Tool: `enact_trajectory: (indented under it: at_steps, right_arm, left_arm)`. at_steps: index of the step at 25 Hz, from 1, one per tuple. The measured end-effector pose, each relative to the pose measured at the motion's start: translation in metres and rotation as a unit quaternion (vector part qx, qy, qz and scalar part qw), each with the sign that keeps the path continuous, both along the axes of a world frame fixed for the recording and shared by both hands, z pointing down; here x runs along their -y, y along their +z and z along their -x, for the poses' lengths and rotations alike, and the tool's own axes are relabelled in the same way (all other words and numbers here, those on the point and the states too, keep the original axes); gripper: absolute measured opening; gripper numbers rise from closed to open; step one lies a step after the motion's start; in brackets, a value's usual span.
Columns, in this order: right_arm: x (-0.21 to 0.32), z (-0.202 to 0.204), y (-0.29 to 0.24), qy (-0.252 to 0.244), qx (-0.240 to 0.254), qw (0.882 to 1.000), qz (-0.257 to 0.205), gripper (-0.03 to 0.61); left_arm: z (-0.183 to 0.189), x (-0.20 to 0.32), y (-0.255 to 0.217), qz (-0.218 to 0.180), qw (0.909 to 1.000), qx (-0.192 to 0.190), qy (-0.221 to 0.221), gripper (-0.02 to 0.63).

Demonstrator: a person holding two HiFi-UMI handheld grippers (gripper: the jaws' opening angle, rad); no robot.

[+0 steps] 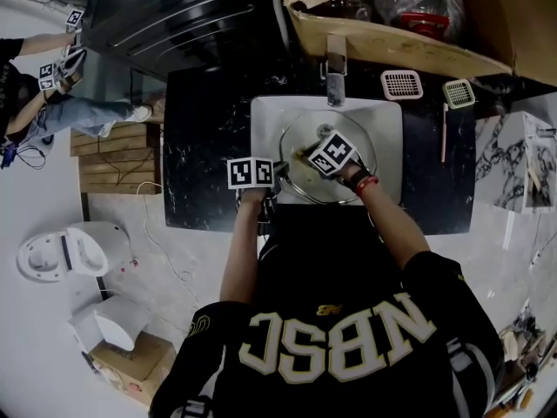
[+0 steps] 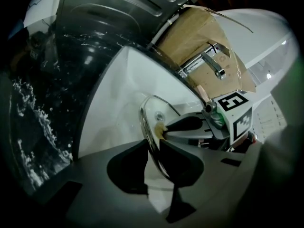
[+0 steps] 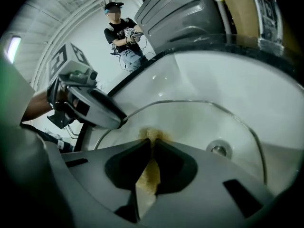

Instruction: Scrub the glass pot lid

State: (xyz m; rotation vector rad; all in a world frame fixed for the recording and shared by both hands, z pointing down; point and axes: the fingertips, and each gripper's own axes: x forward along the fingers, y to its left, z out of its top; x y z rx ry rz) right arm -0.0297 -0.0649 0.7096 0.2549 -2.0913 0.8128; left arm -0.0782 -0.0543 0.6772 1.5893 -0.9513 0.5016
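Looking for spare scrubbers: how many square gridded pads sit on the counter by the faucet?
2: a pink pad right of the faucet, a greenish pad further right. More may be hidden.

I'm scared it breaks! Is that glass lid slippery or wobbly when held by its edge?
The lid looks stiff and probably heavy for its size: glass with a metal rim. The left gripper pinches only that thin rim, so it could slip or swing. Dropped into the hard sink, it might crack.

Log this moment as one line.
left gripper: shut on rim of round glass pot lid | right gripper: shut on yellow sponge, against lid | site: white sink
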Motion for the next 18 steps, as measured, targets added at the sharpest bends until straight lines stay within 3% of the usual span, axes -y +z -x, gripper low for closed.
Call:
enact_trajectory:
  at_steps: [4,8,14,18]
  right_arm:
    - [0.034,-0.003,0.012,0.042,-0.023,0.998,-0.048,0.044]
    - [0.063,-0.024,0.031,0.079,-0.088,0.987,-0.105,0.043]
    - [0.080,-0.060,0.049,0.089,-0.137,0.977,-0.134,0.043]
    - [0.078,-0.115,0.053,0.100,-0.202,0.966,-0.128,0.043]
  left_arm:
    - [0.001,-0.001,0.000,0.001,1.0000,0.002,-0.002,0.087]
    - [0.000,-0.004,0.005,0.010,0.9999,0.012,0.004,0.087]
    - [-0.005,-0.005,0.005,0.009,0.9994,0.021,0.027,0.087]
    - [-0.005,-0.006,0.005,0.009,0.9994,0.021,0.027,0.087]
